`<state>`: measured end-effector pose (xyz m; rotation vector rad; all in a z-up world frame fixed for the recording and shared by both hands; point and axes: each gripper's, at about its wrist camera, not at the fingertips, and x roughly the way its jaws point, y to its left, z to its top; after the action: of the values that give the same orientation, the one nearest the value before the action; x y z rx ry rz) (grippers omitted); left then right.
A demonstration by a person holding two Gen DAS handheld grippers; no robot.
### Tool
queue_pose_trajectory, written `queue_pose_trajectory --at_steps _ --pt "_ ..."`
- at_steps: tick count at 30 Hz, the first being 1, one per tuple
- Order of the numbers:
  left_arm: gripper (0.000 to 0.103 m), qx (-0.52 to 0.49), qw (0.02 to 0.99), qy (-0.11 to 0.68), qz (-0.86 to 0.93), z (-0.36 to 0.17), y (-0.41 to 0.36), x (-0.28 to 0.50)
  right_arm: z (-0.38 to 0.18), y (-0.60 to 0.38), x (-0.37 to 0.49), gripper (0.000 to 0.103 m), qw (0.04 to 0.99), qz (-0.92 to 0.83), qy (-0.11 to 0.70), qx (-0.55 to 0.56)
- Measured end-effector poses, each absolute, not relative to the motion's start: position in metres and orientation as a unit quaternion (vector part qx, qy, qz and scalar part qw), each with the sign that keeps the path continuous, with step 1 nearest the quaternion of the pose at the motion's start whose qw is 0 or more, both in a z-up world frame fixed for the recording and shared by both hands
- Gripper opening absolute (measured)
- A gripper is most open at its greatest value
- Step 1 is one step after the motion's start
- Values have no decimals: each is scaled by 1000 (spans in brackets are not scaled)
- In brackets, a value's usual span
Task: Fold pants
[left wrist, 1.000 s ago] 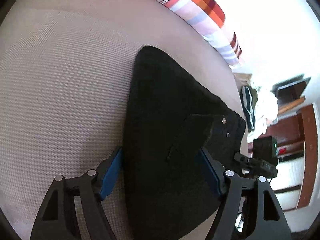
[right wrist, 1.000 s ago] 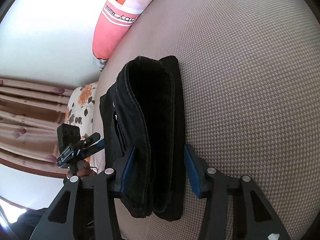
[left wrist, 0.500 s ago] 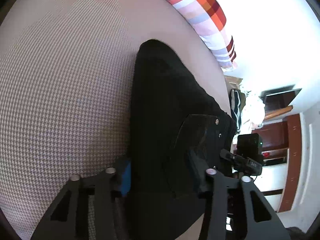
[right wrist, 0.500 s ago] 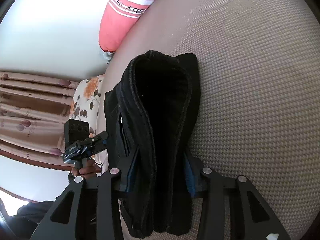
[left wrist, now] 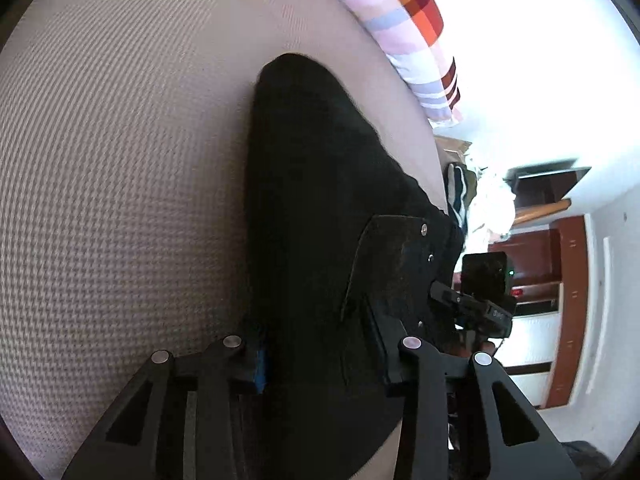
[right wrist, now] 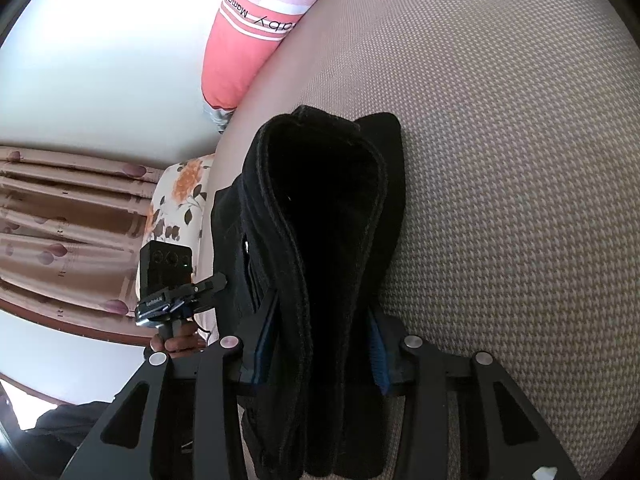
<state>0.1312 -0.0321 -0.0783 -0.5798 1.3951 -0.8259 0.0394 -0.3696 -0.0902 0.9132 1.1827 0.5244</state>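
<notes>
Folded black pants (left wrist: 320,208) on woven beige bed cover (left wrist: 120,160), clamped at opposite ends: left gripper (left wrist: 320,356) just closed on them; right gripper (right wrist: 318,344) pinching folded stack

Folded pants (right wrist: 320,240) on mattress (right wrist: 500,160), pillow (right wrist: 256,28) behind

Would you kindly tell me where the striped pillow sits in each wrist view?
Left wrist view: striped pillow runs along the top right, beyond the black pants.
Right wrist view: striped pillow sits top centre-left, above the pants.
Shared landmark: the woven beige bed cover.
</notes>
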Motion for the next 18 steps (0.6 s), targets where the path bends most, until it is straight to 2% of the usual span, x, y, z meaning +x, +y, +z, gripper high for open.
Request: queue_pose_trajectory --at_steps 18 --pt "35 -62 775 569 -269 -53 -71 90 -67 -342 33 35 763 144 535 333"
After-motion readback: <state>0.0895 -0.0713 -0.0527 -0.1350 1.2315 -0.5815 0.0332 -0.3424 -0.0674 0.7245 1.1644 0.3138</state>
